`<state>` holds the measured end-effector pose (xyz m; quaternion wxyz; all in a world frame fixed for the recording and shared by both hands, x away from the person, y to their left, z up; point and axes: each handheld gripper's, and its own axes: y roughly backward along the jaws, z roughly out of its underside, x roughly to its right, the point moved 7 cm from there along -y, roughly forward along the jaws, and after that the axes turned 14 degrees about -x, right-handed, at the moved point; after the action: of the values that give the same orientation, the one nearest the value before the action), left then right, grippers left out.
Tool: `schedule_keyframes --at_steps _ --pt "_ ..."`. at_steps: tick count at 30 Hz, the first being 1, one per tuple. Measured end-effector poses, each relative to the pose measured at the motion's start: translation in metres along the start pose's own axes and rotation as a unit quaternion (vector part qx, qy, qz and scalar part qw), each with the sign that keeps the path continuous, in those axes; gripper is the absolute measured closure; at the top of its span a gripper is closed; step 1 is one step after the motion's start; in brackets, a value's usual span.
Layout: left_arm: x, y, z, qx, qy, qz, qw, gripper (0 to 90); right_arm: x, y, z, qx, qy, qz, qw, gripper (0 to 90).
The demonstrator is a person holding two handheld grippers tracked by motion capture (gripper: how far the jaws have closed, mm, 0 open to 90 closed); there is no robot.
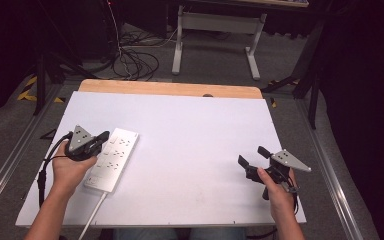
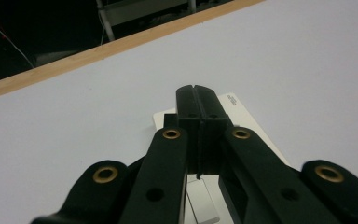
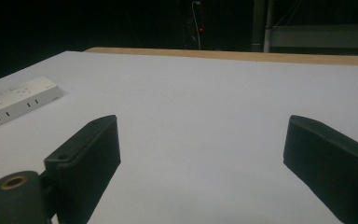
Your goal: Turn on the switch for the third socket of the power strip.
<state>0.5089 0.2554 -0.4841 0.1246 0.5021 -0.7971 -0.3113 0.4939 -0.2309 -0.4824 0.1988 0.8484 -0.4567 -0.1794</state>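
I see the white table (image 1: 190,150) carrying a white power strip (image 1: 112,159) at its left side, cord trailing toward the near edge. My left gripper (image 1: 101,140) sits over the strip, jaws pressed together, nothing between them. My right gripper (image 1: 252,156) hovers well apart, jaws spread wide, empty.

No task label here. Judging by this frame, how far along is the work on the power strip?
Nothing looks done: the power strip lies flat with empty sockets. In hand: the left gripper, jaws closed, sits over its left edge. The right gripper waits open above bare table. What remains can't be told.
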Motion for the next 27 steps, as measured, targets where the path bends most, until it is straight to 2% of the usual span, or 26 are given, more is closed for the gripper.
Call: schedule_keyframes --at_steps 2,3,11,17,22,27 --pt "0.0 -0.002 0.001 -0.008 -0.006 -0.003 0.9999 89.8 0.0 0.0 0.0 -0.001 0.0 0.0 1.0 11.2" --pt "0.001 -0.003 0.002 -0.019 -0.015 -0.007 0.9997 89.8 0.0 0.0 0.0 -0.001 0.0 -0.001 1.0 11.2" --pt "0.003 -0.009 0.0 -0.027 -0.026 -0.007 0.9993 89.8 0.001 0.003 0.003 -0.002 -0.001 0.003 1.0 11.3" --pt "0.005 -0.013 -0.002 -0.04 -0.031 -0.006 0.9987 89.8 0.002 0.006 0.005 -0.002 -0.004 0.006 1.0 11.3" --pt "0.003 -0.019 0.001 -0.056 -0.022 -0.01 0.9981 89.8 0.002 0.007 0.006 -0.003 -0.005 0.008 1.0 11.3" --pt "0.001 -0.021 0.003 -0.069 -0.022 -0.011 0.9973 89.8 0.002 0.007 0.007 -0.004 -0.005 0.009 0.9999 11.3"
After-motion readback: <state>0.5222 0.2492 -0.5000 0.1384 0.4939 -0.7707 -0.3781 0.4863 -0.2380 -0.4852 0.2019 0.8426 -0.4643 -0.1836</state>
